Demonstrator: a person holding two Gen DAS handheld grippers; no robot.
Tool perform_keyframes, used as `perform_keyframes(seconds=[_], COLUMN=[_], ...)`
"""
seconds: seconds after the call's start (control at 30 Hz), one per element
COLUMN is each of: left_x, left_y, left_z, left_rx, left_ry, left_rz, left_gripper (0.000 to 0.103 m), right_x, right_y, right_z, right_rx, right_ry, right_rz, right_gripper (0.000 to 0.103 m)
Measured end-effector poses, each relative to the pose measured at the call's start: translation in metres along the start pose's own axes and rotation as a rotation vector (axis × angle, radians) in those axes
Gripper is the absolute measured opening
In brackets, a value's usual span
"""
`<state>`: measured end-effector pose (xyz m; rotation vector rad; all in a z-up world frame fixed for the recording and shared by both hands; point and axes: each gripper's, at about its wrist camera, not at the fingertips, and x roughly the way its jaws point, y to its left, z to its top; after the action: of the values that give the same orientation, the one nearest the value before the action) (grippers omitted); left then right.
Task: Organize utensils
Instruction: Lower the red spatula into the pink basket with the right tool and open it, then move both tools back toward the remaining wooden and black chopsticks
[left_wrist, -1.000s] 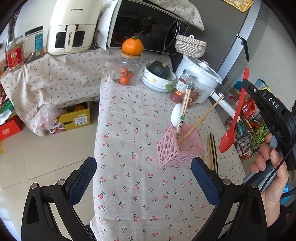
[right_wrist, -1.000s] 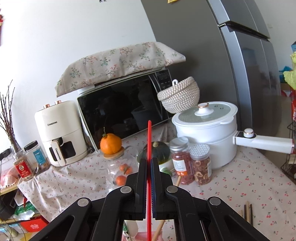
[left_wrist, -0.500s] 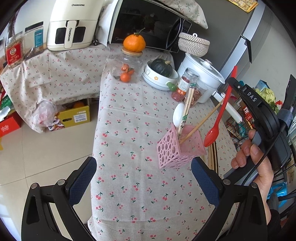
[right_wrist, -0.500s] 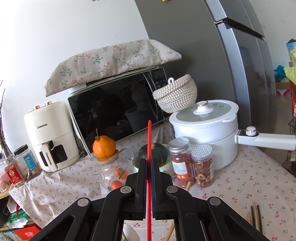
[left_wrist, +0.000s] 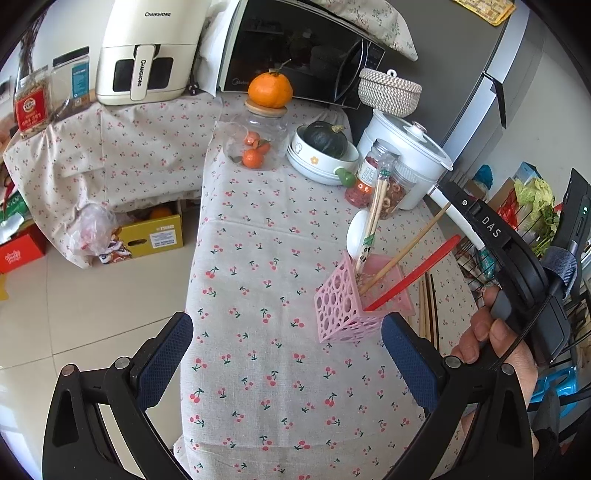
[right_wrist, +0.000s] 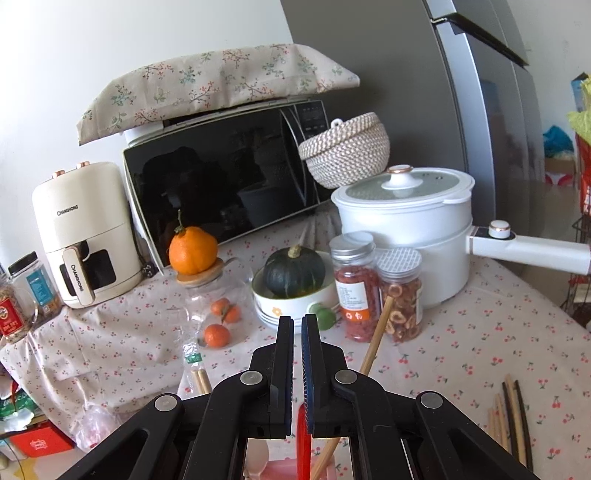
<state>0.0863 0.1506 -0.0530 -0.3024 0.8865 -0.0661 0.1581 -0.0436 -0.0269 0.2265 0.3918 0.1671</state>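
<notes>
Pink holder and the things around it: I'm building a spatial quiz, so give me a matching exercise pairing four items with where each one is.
Things:
1. red spoon
2. dark green squash
3. large orange
4. loose chopsticks

Places:
A. on the wooden lid of the glass jar
B. flat on the tablecloth, beside the pink holder
C. leaning in the pink holder, bowl end down
D. in the white bowl

Pairs: 1-C, 2-D, 3-A, 4-B
</notes>
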Motion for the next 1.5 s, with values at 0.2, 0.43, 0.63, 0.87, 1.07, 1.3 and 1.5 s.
perform_keyframes(seconds=[0.2,0.43,0.63,0.87,1.07,1.3,1.5], left_x=[-0.003,-0.004,-0.002,0.006,0.020,0.044,0.073], left_y=[-0.012,-0.037,-0.068,-0.106,-0.146,-0.178,-0.195], left_z=[-0.003,-0.013,-0.023,-0.034,-0.047,-0.059,-0.060], left_rx=[0.035,0.084,0.139,0.162,0.263,0.387,0.452], left_ry=[-0.023,-0.041,-0.052,-0.062,-0.019,0.043,0.125], left_rz=[-0.015,-0.046,-0.077,-0.123,-0.123,-0.044,0.062], left_gripper=[0.103,0.103,0.103,0.103,0.103,0.103,0.103], right_x=[-0.019,-0.056,-0.079,-0.094,-0.099,-0.093,-0.077], right_y=[-0.018,-0.059,-0.101,-0.141,-0.171,-0.196,-0.213], right_z=[0.011,0.023,0.026,0.022,0.014,0.004,0.001], right_rx=[0.047,0.075,0.065,0.029,0.051,0.023,-0.003], right_ry=[0.044,0.052,0.068,0.175,0.266,0.386,0.465], right_rz=[0.058,0.068,-0.060,-0.120,-0.106,-0.129,-0.118], right_gripper=[0.021,0.080,0.103,0.103,0.103,0.103,0.103])
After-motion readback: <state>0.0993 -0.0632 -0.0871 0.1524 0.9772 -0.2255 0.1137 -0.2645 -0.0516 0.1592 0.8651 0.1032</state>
